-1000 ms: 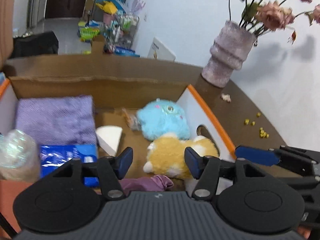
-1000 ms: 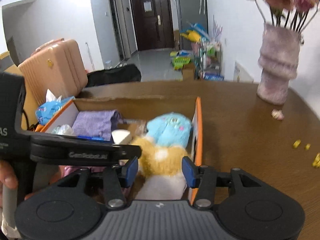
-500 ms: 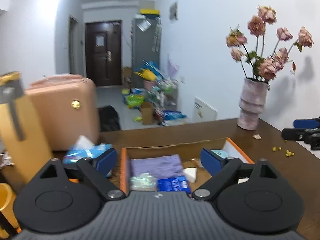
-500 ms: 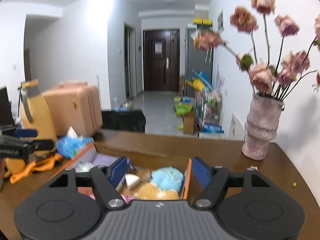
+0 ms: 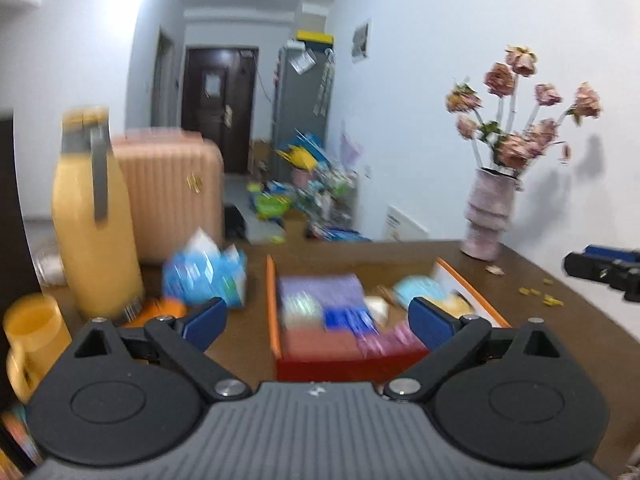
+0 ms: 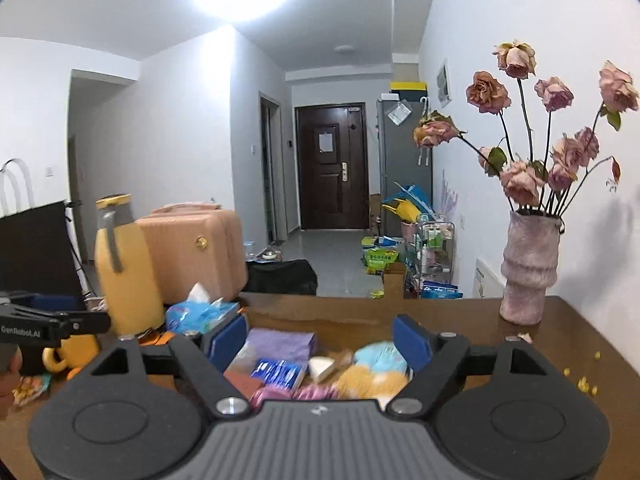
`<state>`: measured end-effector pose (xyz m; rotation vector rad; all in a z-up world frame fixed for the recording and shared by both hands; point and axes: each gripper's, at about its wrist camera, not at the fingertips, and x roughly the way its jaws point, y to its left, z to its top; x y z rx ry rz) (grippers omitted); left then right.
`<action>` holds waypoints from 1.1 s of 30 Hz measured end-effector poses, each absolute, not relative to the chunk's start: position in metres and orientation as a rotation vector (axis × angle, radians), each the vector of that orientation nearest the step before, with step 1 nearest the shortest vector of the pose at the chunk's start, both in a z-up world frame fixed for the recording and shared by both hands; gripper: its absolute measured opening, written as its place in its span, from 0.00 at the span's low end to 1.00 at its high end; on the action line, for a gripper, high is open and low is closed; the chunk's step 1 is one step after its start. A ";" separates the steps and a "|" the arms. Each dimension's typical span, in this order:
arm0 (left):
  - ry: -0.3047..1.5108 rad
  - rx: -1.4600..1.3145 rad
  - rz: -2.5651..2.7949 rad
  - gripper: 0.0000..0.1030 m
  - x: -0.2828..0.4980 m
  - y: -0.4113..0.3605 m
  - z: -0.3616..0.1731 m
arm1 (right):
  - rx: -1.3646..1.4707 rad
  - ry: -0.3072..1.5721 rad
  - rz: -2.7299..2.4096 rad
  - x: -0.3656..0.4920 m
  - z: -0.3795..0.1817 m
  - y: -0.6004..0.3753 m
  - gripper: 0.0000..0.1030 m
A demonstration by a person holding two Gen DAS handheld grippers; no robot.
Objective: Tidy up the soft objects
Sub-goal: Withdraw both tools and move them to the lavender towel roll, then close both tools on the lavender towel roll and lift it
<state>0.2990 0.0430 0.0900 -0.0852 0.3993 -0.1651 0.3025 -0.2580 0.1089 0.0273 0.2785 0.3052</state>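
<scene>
The box (image 5: 276, 312) of soft toys (image 6: 380, 364) sits on the table ahead of both grippers, left (image 5: 316, 322) and right (image 6: 320, 342), whose jaws have just been opening and hold nothing.

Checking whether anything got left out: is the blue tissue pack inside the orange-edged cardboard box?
No: the blue tissue pack lies on the brown table outside the orange-edged cardboard box, beside the yellow flask.

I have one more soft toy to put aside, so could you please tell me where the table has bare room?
Bare wood lies between the box and the vase, apart from a few petals. To the left it is crowded: tissue pack, yellow flask and mug. The box itself is full.
</scene>
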 end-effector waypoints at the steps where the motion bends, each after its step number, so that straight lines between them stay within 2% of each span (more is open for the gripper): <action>1: 0.410 -0.111 -0.170 0.96 0.287 0.045 0.079 | 0.040 0.285 0.308 0.289 0.098 -0.257 0.78; 7: 0.466 -0.182 -0.263 0.96 0.212 0.046 0.022 | 0.094 0.385 0.336 0.218 0.028 -0.260 0.78; 10: 0.494 -0.197 -0.260 0.96 0.200 0.048 0.011 | 0.117 0.461 0.348 0.209 0.006 -0.261 0.78; 21: 0.529 -0.175 -0.255 0.96 0.279 0.023 -0.001 | 0.142 0.502 0.338 0.270 -0.007 -0.247 0.77; 24: 0.582 -0.213 -0.254 0.90 0.318 0.017 -0.013 | 0.170 0.546 0.335 0.304 -0.017 -0.242 0.72; 26: 0.627 -0.253 -0.264 0.82 0.345 0.014 -0.022 | 0.196 0.573 0.341 0.326 -0.025 -0.238 0.69; 28: 0.651 -0.298 -0.297 0.80 0.368 0.012 -0.031 | 0.228 0.598 0.351 0.346 -0.032 -0.233 0.62; 31: 0.709 -0.358 -0.315 0.70 0.396 0.010 -0.044 | 0.267 0.611 0.364 0.370 -0.041 -0.227 0.62; 33: 0.738 -0.399 -0.342 0.59 0.408 0.012 -0.051 | 0.280 0.623 0.371 0.383 -0.046 -0.225 0.62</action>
